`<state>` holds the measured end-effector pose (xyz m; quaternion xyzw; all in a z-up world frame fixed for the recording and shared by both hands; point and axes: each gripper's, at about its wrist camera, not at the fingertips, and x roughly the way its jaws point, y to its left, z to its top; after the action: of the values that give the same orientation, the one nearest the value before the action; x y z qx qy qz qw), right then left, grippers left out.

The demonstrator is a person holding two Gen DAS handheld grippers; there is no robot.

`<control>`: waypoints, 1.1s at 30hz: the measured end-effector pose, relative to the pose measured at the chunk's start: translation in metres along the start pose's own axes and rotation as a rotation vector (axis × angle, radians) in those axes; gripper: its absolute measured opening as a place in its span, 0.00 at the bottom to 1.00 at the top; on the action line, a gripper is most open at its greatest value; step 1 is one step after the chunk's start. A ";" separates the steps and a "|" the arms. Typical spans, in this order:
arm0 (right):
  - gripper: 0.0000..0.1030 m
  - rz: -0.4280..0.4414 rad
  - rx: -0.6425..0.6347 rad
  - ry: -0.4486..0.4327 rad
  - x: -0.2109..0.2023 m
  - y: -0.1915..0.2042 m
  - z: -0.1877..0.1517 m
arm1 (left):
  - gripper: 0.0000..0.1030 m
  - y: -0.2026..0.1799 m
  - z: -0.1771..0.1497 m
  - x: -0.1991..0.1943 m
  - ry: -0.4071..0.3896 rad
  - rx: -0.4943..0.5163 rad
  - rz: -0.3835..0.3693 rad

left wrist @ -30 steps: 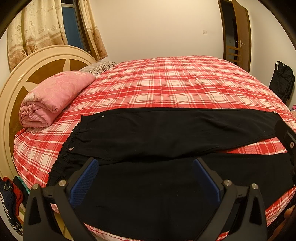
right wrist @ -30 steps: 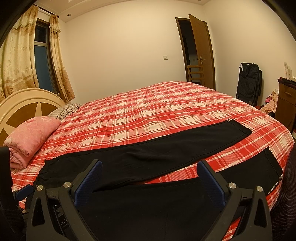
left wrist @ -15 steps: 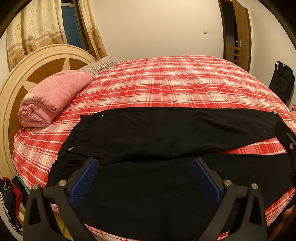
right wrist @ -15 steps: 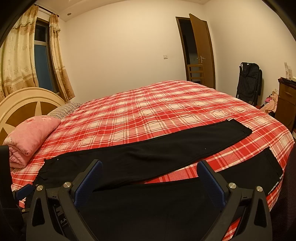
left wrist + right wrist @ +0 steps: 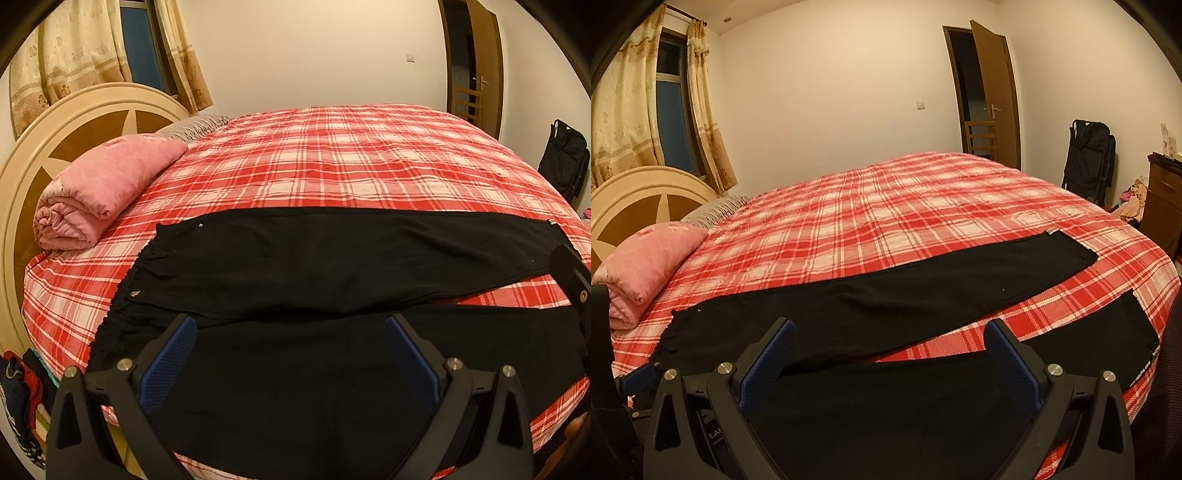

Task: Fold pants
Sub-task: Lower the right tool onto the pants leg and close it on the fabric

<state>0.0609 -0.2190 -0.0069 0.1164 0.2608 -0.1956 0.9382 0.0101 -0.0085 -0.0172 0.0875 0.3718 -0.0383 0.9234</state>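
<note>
Black pants point(image 5: 332, 266) lie spread flat on the near part of a red plaid bed point(image 5: 351, 158), waistband at the left, both legs running right and apart. They also show in the right wrist view point(image 5: 905, 306). My left gripper point(image 5: 290, 332) is open and empty, above the near leg close to the waist. My right gripper point(image 5: 890, 339) is open and empty, above the near leg further right; the leg cuffs point(image 5: 1071, 254) lie beyond it.
A rolled pink blanket point(image 5: 99, 188) lies at the head of the bed by the round headboard point(image 5: 44, 147). A black bag point(image 5: 1089, 155) and a wooden dresser point(image 5: 1161, 206) stand at the right. Clothes point(image 5: 18, 387) hang low at the left.
</note>
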 end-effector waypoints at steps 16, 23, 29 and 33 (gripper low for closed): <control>0.99 0.183 -0.282 0.276 0.147 0.039 0.038 | 1.00 0.066 0.029 0.079 0.103 -0.050 -0.006; 0.88 0.281 -0.505 0.394 0.247 0.094 0.040 | 1.00 0.127 0.066 0.144 0.135 -0.162 0.109; 0.87 0.343 -0.563 0.413 0.293 0.117 0.043 | 1.00 0.138 0.067 0.197 0.229 -0.187 0.117; 0.87 0.386 -0.575 0.493 0.317 0.122 0.034 | 1.00 0.137 0.067 0.212 0.213 -0.170 0.132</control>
<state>0.3784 -0.2175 -0.1338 -0.0598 0.4948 0.0979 0.8614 0.2270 0.1119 -0.0991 0.0368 0.4631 0.0636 0.8833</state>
